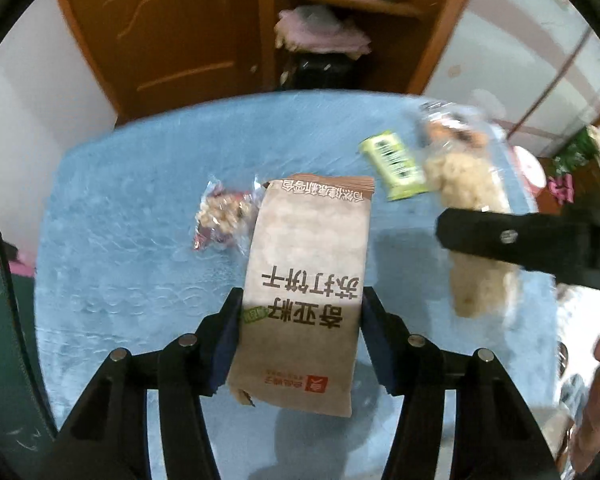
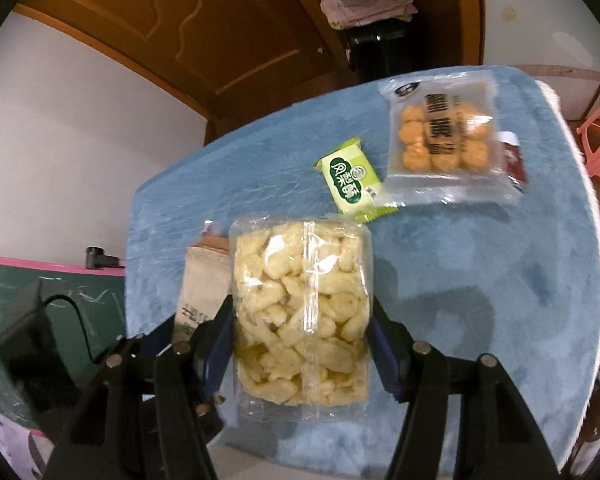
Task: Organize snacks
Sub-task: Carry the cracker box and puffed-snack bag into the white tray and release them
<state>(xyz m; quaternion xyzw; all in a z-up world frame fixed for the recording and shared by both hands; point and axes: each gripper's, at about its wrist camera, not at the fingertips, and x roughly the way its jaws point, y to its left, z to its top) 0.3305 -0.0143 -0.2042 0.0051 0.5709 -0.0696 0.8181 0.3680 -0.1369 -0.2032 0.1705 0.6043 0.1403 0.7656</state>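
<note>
Between left gripper (image 1: 300, 332) fingers: brown paper cracker bag (image 1: 306, 280), printed characters.

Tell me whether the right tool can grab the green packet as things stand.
Probably not yet. The right tool is shut on the clear puffed-snack bag, so its jaws are taken. The green packet lies flat on the blue table just ahead, uncovered; once the bag is set down, the way looks free.

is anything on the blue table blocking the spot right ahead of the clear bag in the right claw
Mostly not. Ahead of the clear bag in the right claw the blue table lies bare, until the green packet farther on, slightly right.
</note>
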